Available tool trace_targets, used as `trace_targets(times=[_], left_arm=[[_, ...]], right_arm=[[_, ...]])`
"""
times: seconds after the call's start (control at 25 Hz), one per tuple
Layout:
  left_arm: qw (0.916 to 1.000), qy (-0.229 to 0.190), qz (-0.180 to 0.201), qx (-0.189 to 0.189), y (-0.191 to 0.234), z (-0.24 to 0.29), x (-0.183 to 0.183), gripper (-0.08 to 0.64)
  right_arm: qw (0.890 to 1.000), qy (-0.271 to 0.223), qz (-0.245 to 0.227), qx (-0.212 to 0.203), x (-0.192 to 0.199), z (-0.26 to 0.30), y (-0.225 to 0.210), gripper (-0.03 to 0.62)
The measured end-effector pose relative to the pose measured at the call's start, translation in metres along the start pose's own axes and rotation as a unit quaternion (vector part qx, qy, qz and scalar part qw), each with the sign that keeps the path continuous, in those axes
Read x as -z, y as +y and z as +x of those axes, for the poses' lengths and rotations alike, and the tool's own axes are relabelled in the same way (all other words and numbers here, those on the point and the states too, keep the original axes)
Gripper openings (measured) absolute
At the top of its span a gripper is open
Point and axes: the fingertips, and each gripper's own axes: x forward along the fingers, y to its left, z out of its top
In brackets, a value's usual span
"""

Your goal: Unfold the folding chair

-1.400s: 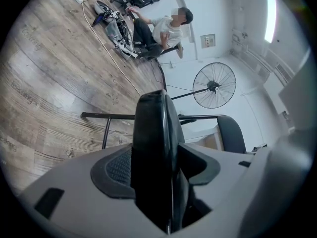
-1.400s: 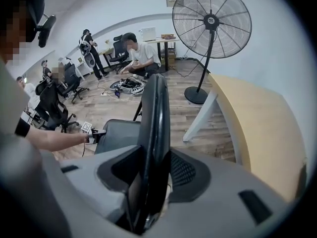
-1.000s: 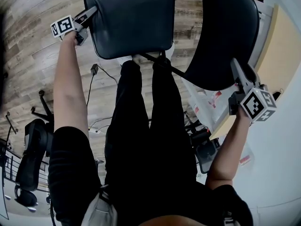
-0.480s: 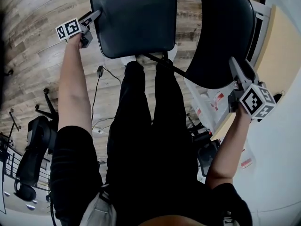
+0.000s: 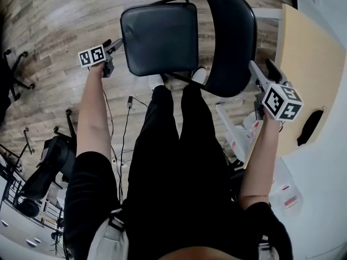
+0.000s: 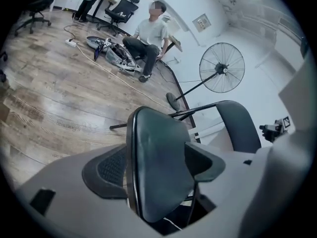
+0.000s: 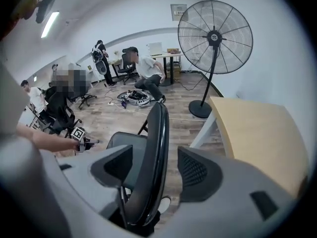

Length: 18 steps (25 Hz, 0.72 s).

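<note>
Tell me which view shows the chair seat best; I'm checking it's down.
Head view: the whole seat shows from above. The left gripper view shows it foreshortened; the right gripper view, only a part behind the backrest.

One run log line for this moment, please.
black padded folding chair: unfolded | left gripper: jaws just opening, seat between, unclamped | right gripper: jaws just opening, backrest between, unclamped
</note>
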Motion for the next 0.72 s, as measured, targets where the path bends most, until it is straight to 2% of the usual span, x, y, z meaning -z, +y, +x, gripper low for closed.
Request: trace_targets(times=[0.2, 0.4, 0.56, 0.72], left_arm=[[0.9992, -0.03, 0.023, -0.01, -0.074, -0.059, -0.001, 0.344], [0.9935, -0.052, 0.102, -0.006, -0.178, -0.114, -0.003, 0.344], [0.984, -0.095, 0.151, 0.009, -0.28, -0.162, -0.008, 0.344], [0.9669, -0.156, 0.2, 0.023, -0.378, -0.21, -0.02, 0.344]], right_arm=[[0.998, -0.03, -0.039, -0.039, -0.015, -0.036, 0.021, 0.27], [0.989, -0.09, -0.08, -0.084, -0.036, -0.076, 0.041, 0.268], [0.974, -0.15, -0.106, -0.132, -0.055, -0.121, 0.061, 0.267], [0.952, -0.212, -0.121, -0.185, -0.072, -0.164, 0.082, 0.264]])
